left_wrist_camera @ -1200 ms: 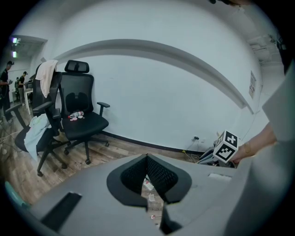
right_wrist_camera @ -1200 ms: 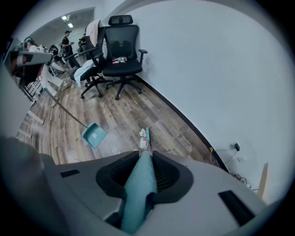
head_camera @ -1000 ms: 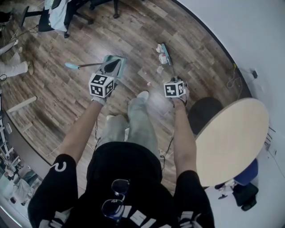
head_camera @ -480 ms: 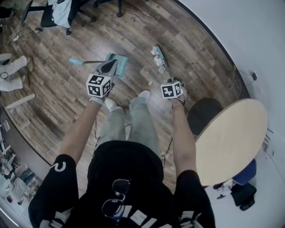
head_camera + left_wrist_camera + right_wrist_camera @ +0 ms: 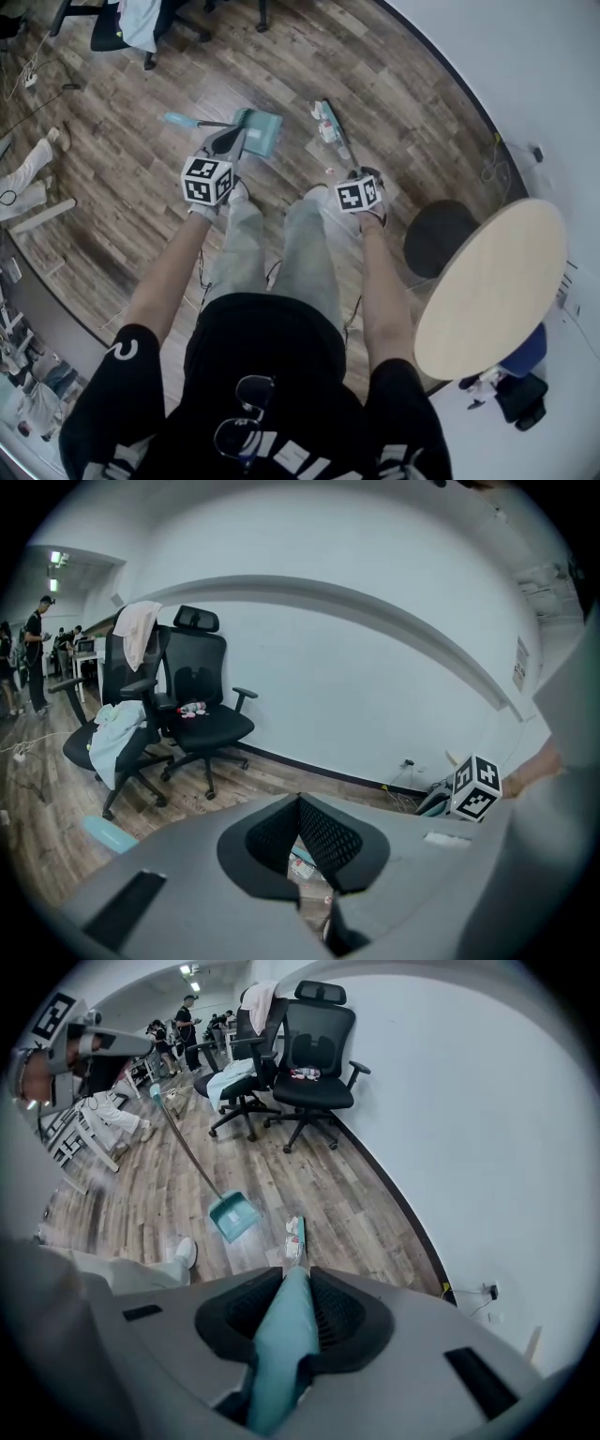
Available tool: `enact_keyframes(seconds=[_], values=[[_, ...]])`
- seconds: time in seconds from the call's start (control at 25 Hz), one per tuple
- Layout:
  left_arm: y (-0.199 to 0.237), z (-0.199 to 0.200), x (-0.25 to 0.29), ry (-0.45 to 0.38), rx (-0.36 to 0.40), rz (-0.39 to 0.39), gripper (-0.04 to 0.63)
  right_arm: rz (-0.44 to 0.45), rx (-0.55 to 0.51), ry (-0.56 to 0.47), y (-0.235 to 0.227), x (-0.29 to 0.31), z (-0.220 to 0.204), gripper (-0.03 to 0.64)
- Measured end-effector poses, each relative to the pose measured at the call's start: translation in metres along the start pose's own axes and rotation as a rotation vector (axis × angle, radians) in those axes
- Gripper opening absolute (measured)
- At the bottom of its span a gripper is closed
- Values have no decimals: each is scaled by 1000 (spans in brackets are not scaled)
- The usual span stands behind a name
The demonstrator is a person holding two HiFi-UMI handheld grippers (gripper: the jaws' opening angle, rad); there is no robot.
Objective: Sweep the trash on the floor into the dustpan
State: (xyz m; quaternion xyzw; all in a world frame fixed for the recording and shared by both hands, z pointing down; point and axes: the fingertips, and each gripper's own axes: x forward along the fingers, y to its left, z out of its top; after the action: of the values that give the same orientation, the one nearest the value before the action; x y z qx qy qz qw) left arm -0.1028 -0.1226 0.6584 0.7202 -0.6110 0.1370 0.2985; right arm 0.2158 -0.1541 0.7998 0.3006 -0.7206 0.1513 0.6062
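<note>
A teal dustpan rests on the wood floor, its long dark handle running left to a teal grip. My left gripper is shut on that handle. To the right, the broom head lies against a small heap of white trash; one pink scrap lies apart. My right gripper is shut on the teal broom handle. In the right gripper view the dustpan sits just left of the broom head. The left gripper shows only a thin slit between its jaws.
Black office chairs stand at the far wall, one draped with cloth. A round wooden table and a dark round stool sit close on the right. My own feet are just behind the dustpan. People stand far left.
I have stepped forward with both grippers. The broom head and its trash have come nearer the dustpan, so the gap between them is smaller.
</note>
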Motion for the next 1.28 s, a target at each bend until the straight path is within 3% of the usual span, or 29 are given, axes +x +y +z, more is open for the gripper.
enact_keyframes(seconds=[0.52,0.84,1.12,1.28], values=[[72,-20,-56,27,30,-56,-3,21,81,35,132,-16,-7,84],[101,-23,-74,22,31,-82,-3,44,245,47,190,-21,3,84],[131,-26,-93,17,24,-83,-3,73,483,105,246,-34,14,84],[146,-28,-105,14,19,-80,-3,56,555,69,261,-42,30,84]])
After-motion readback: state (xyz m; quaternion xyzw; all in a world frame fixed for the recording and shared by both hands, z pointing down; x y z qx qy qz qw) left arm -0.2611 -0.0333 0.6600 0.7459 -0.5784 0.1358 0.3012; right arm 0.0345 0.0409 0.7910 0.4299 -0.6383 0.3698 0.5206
